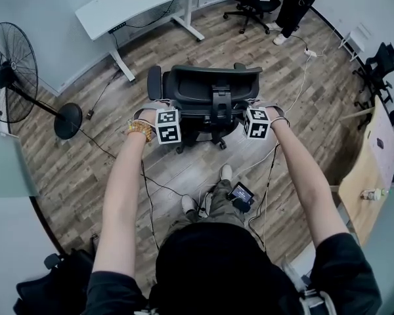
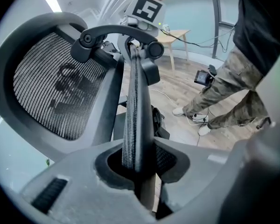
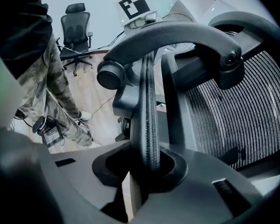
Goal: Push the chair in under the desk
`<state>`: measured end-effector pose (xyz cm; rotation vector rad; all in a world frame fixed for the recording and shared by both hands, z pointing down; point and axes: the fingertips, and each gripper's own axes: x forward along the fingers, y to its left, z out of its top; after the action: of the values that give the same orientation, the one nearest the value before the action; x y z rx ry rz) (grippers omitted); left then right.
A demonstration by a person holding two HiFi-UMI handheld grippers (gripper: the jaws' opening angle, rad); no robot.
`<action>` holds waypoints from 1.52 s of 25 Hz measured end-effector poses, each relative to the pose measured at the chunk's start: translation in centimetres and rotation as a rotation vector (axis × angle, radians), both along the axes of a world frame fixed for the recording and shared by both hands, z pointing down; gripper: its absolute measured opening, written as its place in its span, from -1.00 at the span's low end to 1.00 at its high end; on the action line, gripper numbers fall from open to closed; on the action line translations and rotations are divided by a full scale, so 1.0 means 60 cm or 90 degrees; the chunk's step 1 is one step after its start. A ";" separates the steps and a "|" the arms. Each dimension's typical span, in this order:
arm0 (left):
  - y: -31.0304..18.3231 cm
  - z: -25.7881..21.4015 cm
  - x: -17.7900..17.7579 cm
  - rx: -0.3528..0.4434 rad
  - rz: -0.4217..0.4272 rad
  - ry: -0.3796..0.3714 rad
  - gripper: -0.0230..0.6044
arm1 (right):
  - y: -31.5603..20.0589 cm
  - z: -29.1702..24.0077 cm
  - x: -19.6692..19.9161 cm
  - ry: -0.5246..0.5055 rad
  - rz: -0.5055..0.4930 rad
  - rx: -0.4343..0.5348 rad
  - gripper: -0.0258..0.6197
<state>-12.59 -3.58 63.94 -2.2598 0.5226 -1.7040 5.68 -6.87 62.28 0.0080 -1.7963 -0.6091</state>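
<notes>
1. Chair (image 1: pixel 210 94), black with a mesh backrest (image 2: pixel 51 92), stands upright on the wooden floor (image 1: pixel 85 169), between the person and the white desk (image 1: pixel 144 2)
2. Its backrest is turned to the person and its seat faces away, up the head view toward the desk; the top edge of the backrest runs left to right across that view
3. The desk lies up and to the left of the chair, its long side slanting from lower left to upper right; the two are apart, with floor between them, and the chair stands wholly outside the desk
4. Left gripper (image 1: pixel 159 107) is clamped on the left end of the backrest's top rim; in the left gripper view the rim's edge rises straight out of the closed jaws
5. Right gripper (image 1: pixel 253 105) is clamped the same way on the rim's right end, the ribbed edge seated between its jaws
6. Both of the person's arms reach forward to the chair, one at each side of the backrest
7. A standing fan (image 1: pixel 13 71) is on the floor at the left, well apart from the chair; a second black chair (image 1: pixel 249 2) stands at the far end of the room
</notes>
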 end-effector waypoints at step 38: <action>-0.166 -0.001 -0.081 -0.038 -0.116 -0.010 -0.63 | -0.213 -0.005 -0.089 -0.004 -0.106 -0.003 -0.68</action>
<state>-17.46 -13.56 63.90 -2.2994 0.7016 -1.8447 0.32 -19.66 61.99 -0.1447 -1.8163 -0.7235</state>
